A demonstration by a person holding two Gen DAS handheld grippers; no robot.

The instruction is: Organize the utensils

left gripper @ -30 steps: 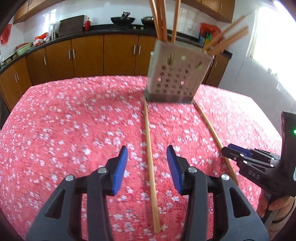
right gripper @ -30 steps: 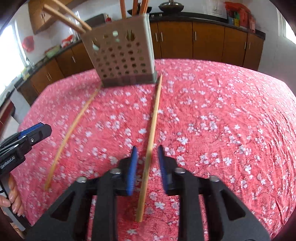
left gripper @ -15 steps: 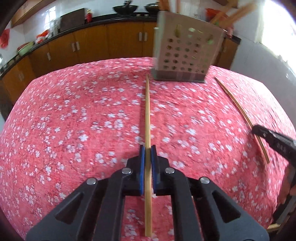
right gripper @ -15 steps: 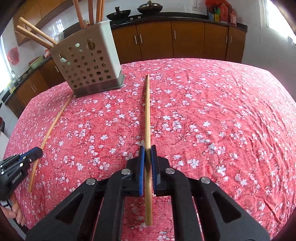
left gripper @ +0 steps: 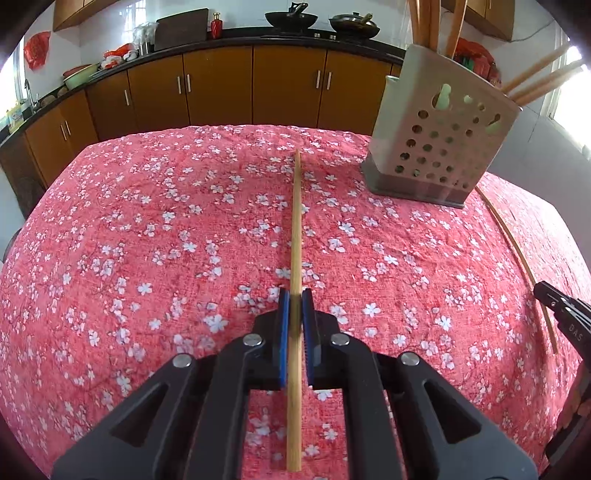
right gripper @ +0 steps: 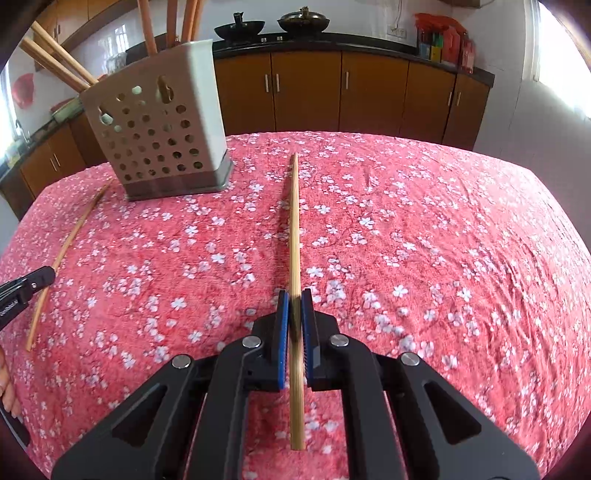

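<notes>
**Both grippers clamped on chopsticks**

Your left gripper [left gripper: 295,295] pinches one slim bamboo chopstick [left gripper: 295,229]; your right gripper [right gripper: 294,295] pinches another [right gripper: 294,229]. Both sticks point toward the perforated, square-sided holder [left gripper: 439,147] on the red floral cloth [left gripper: 147,240]. "DAS" marks the right gripper.

Matt wooden chopstick [left gripper: 295,229], cloth tablecloth [left gripper: 147,240]

A home kitchen. Brown wooden cabinets [left gripper: 218,88] under a dark counter [left gripper: 236,35], two woks [left gripper: 291,16] on the hob above them, a cutting board [left gripper: 181,27] and bowls [left gripper: 79,74] left of the woks. Nearer than the cabinets, a surface in floral red cloth [left gripper: 147,240].
</notes>
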